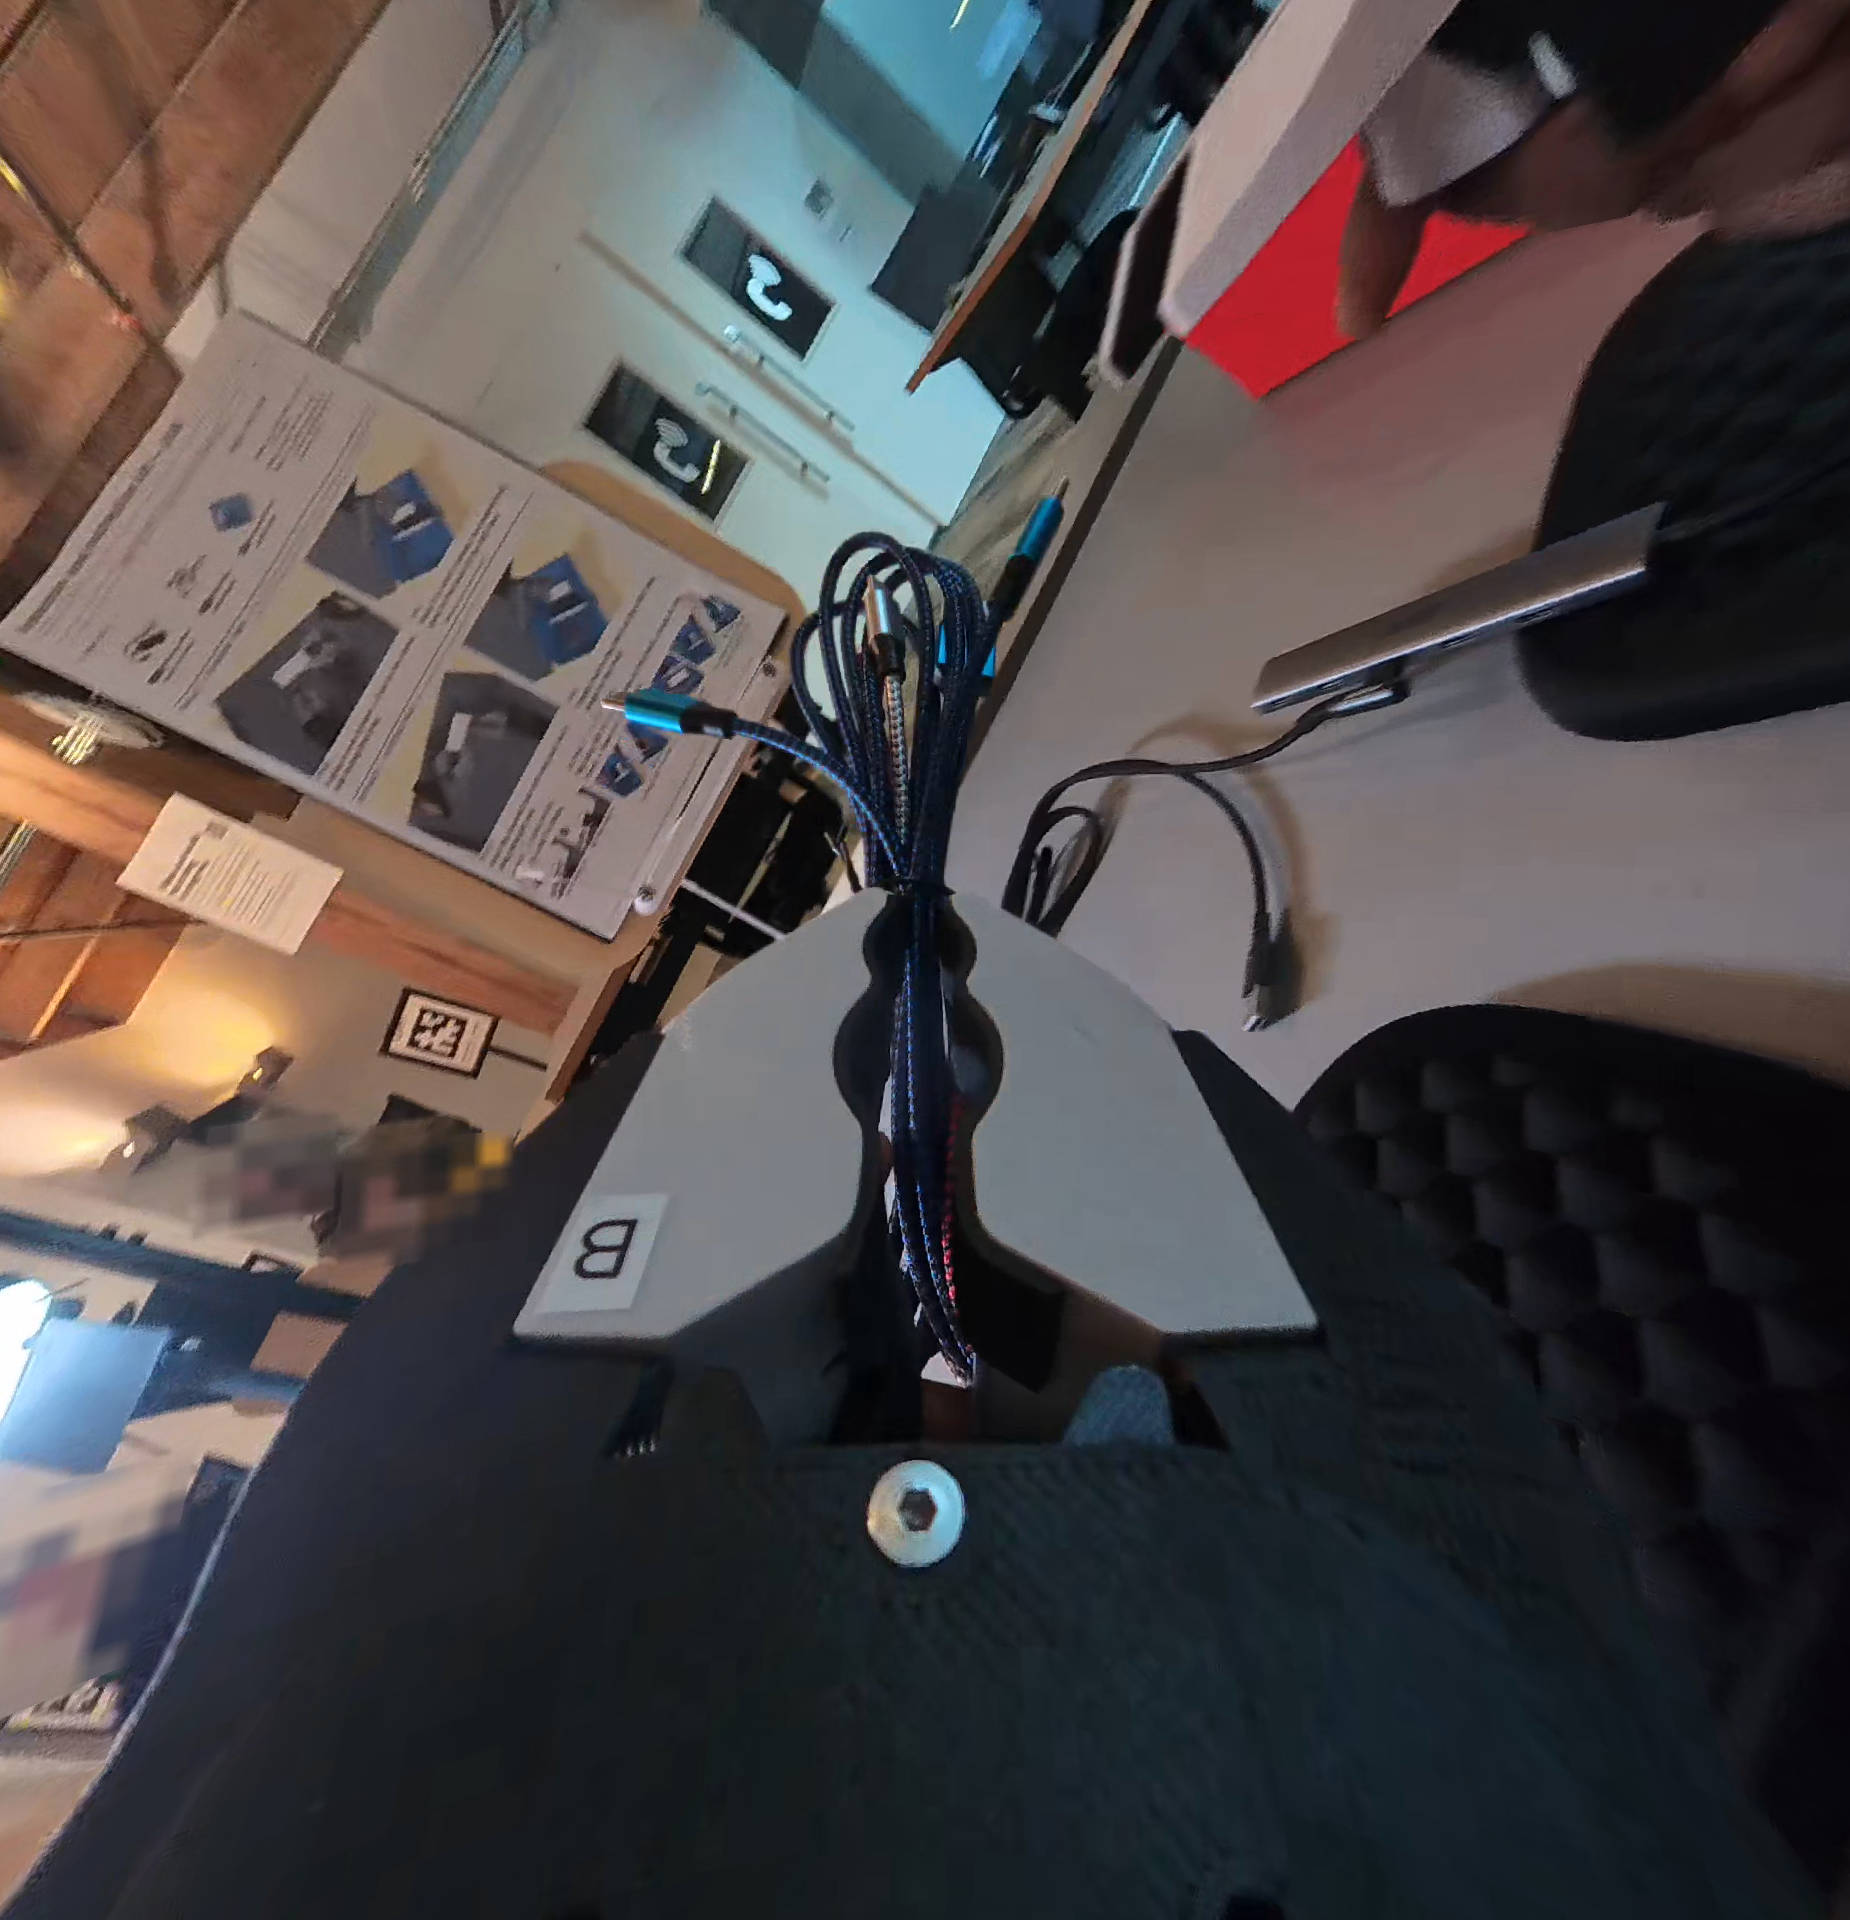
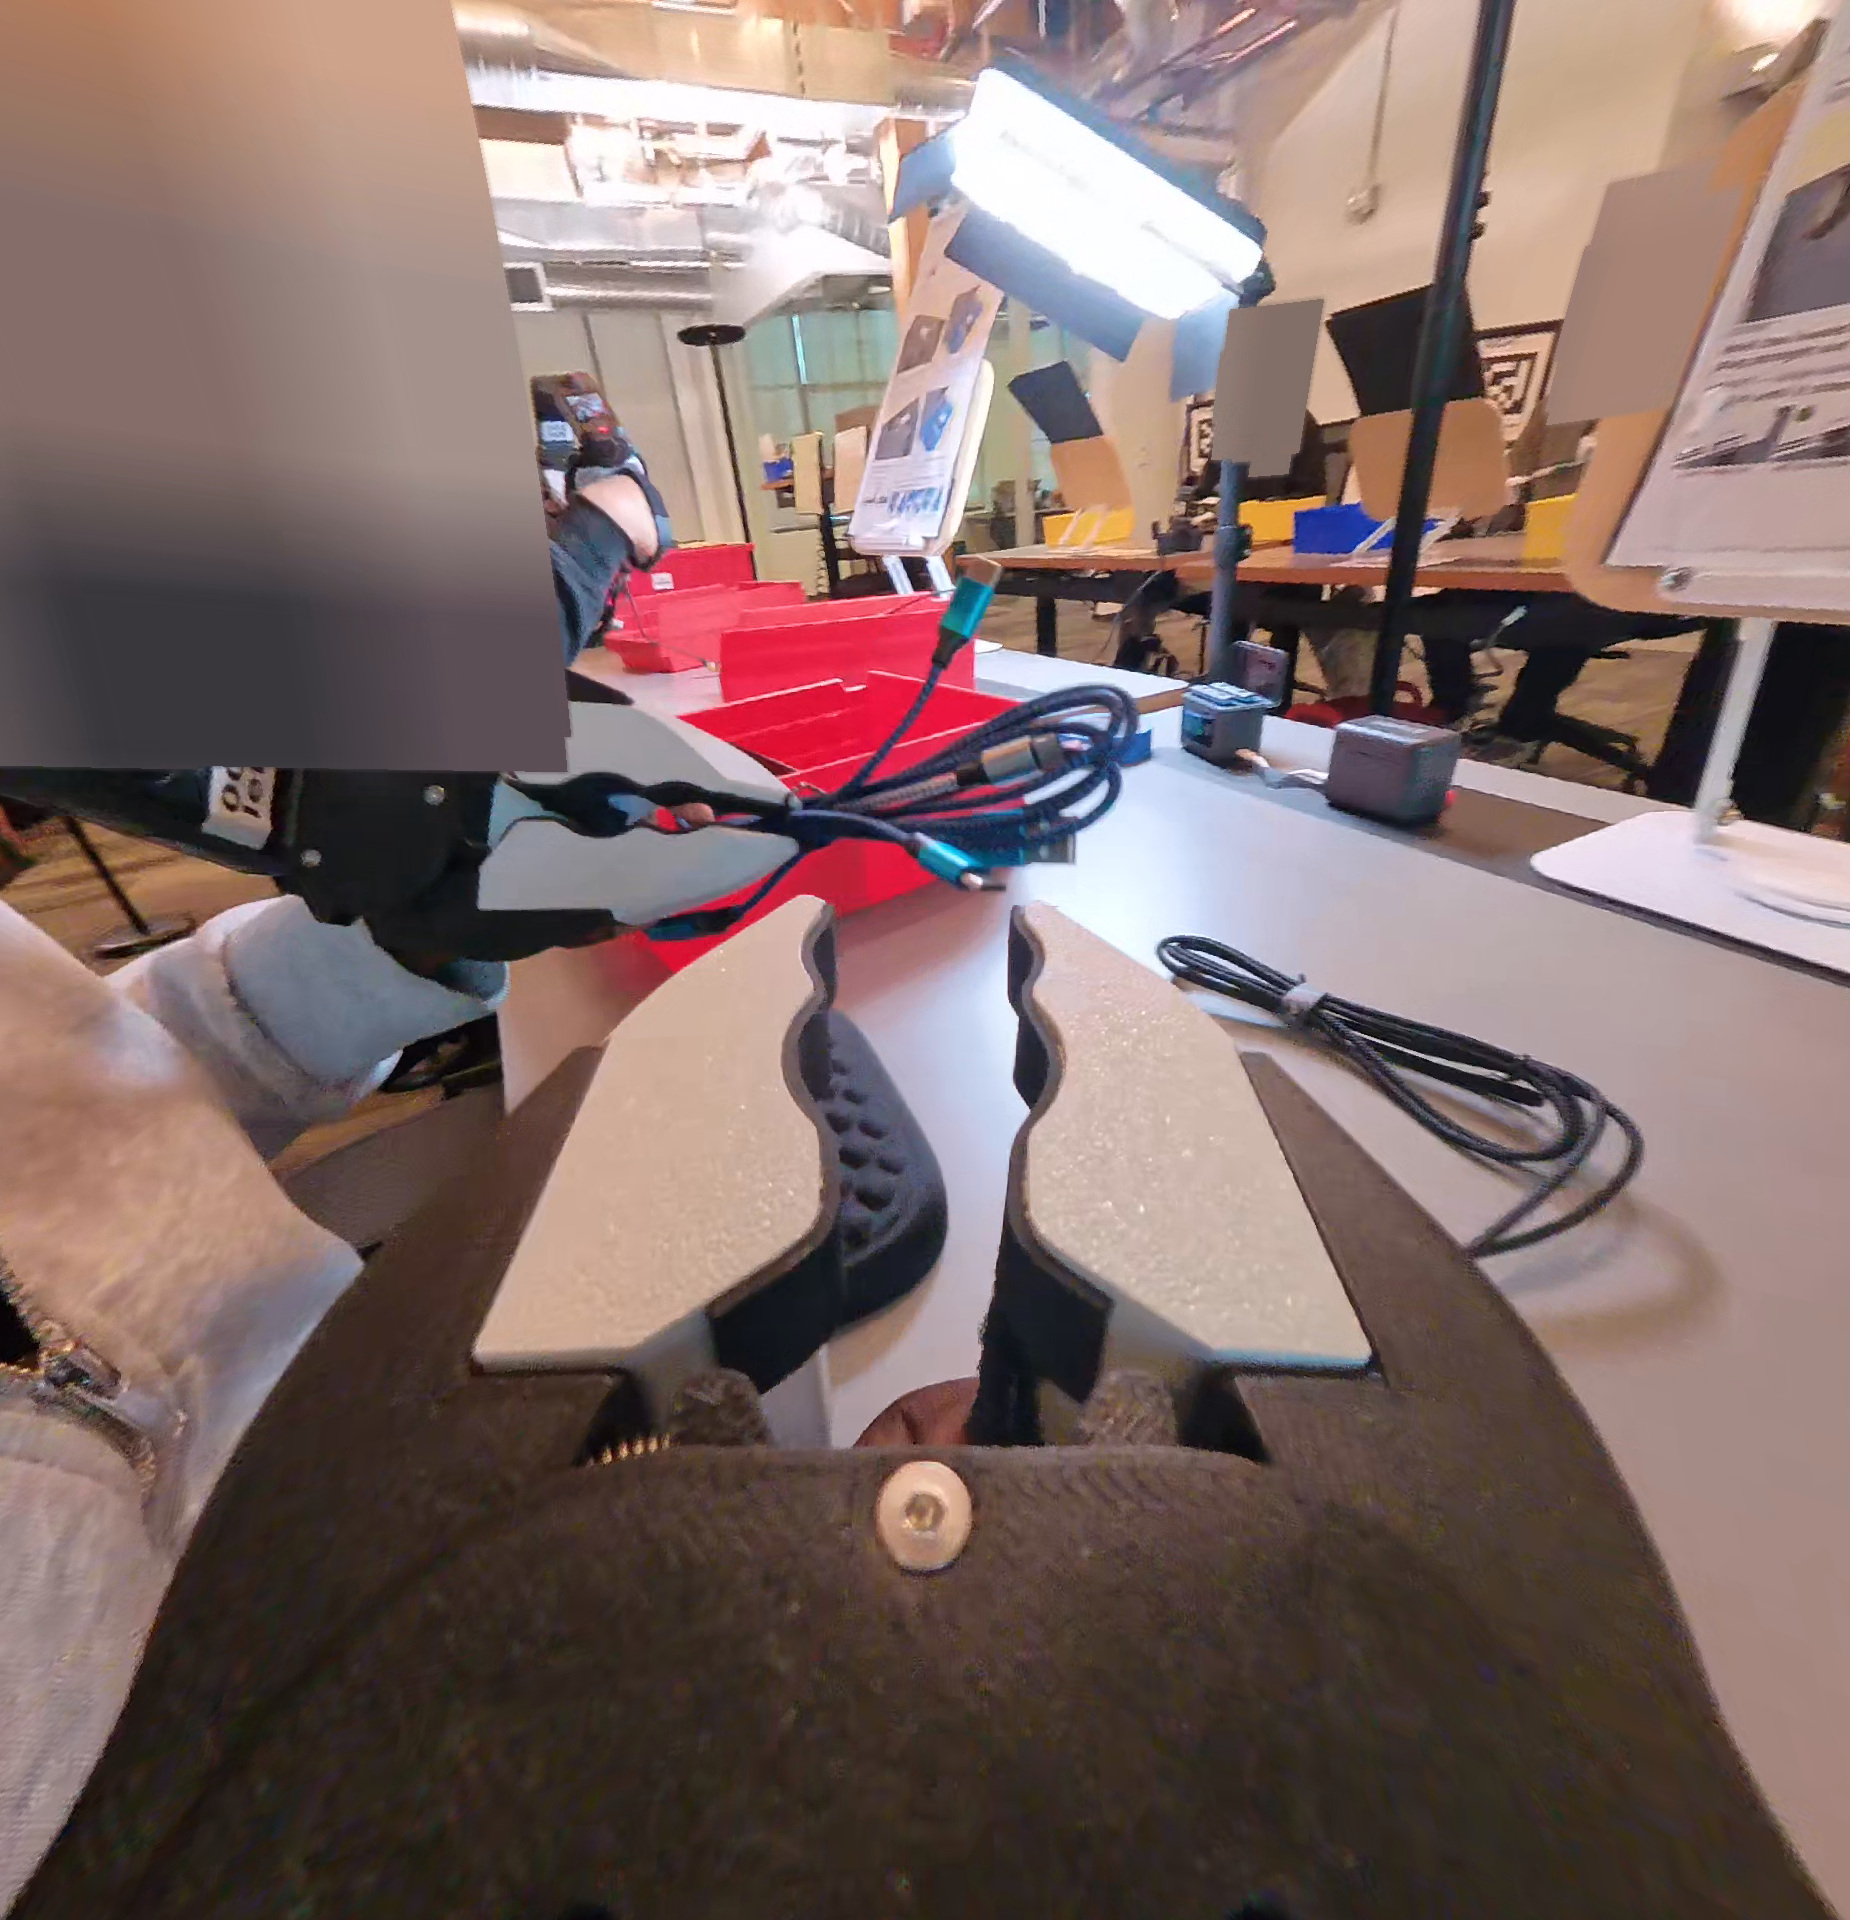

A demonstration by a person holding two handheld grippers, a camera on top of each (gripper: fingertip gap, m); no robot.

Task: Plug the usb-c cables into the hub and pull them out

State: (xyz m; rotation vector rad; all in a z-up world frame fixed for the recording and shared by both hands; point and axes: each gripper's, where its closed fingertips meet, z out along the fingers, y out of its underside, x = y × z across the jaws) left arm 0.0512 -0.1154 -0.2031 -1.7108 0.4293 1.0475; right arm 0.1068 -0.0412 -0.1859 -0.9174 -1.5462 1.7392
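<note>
My left gripper (image 1: pixel 916 914) is shut on a bundle of blue braided USB-C cables (image 1: pixel 900 675) and holds it in the air; teal plugs (image 1: pixel 656 712) stick out of the loops. The silver hub (image 1: pixel 1451 623) lies on the grey table to the right, with its own black lead (image 1: pixel 1253 831) curled beside it. In the right wrist view the left gripper (image 2: pixel 791 805) shows with the bundle (image 2: pixel 994 790) above the table. My right gripper (image 2: pixel 921 925) is open and empty, just below and in front of that bundle. The hub does not show in the right wrist view.
A coiled black cable (image 2: pixel 1420 1081) lies on the table (image 2: pixel 1316 935) to the right. Red bins (image 2: pixel 848 707) stand behind the bundle. A black dimpled pad (image 2: pixel 879 1153) lies under my right gripper. Small grey cubes (image 2: pixel 1388 769), a white stand base (image 2: pixel 1710 873) and a lamp pole (image 2: pixel 1420 520) are at the back.
</note>
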